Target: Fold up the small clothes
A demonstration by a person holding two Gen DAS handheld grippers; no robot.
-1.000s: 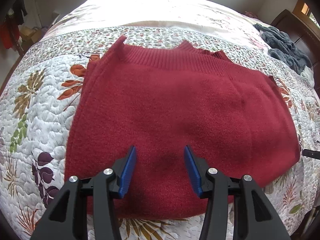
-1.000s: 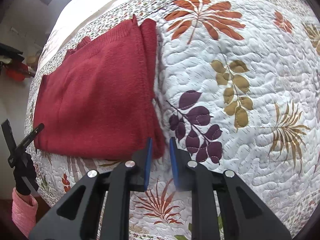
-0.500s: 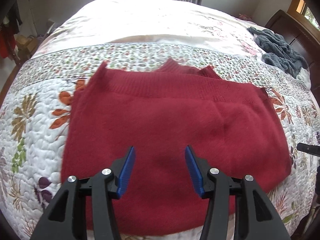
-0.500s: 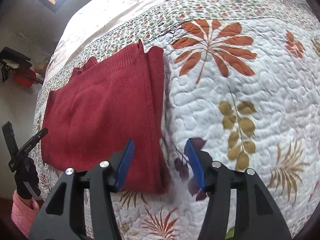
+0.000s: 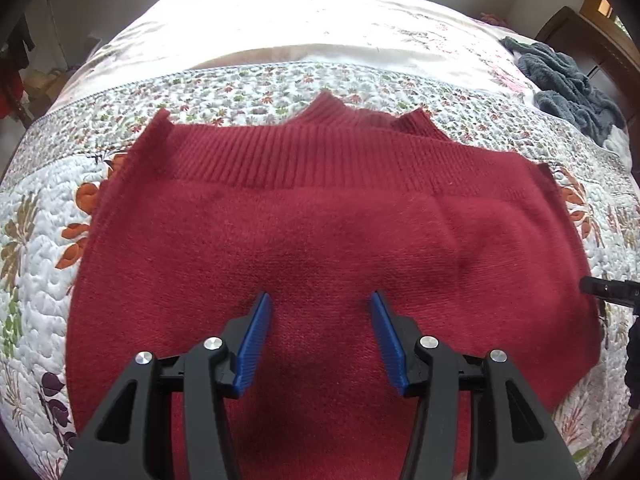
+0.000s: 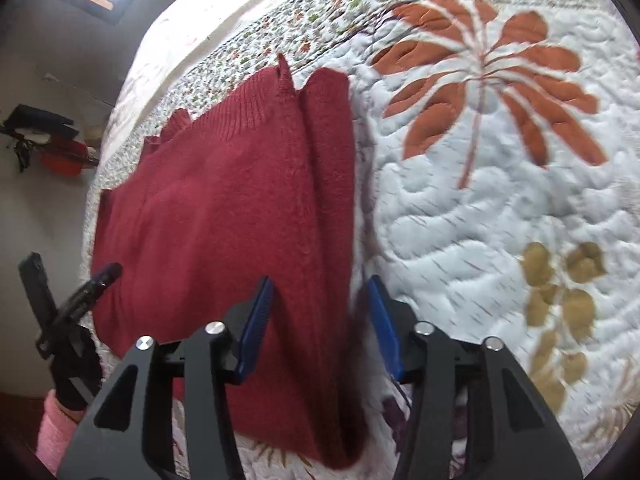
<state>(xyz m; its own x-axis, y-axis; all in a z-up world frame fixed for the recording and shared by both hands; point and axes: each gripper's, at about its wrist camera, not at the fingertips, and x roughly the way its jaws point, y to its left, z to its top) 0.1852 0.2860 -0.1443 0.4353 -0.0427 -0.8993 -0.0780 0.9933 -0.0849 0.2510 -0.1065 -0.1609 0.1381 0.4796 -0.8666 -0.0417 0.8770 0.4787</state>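
Observation:
A dark red knit sweater lies folded flat on the quilt, ribbed band at the far side. My left gripper hovers open over the sweater's near middle, blue pads apart, nothing between them. In the right wrist view the same sweater fills the left half, and my right gripper stands open astride its right folded edge. The left gripper's black tip and a gloved hand with a pink sleeve show at the sweater's far left corner. The right gripper's tip pokes in at the right.
A white quilt with leaf prints covers the bed. A grey-blue fleece garment lies bunched at the far right by dark wooden furniture. The bed edge drops off at left, with red items against the wall.
My right gripper opened from nearly shut and moved forward, straddling the sweater's right edge. The left gripper stayed open over the sweater and shifted slightly.

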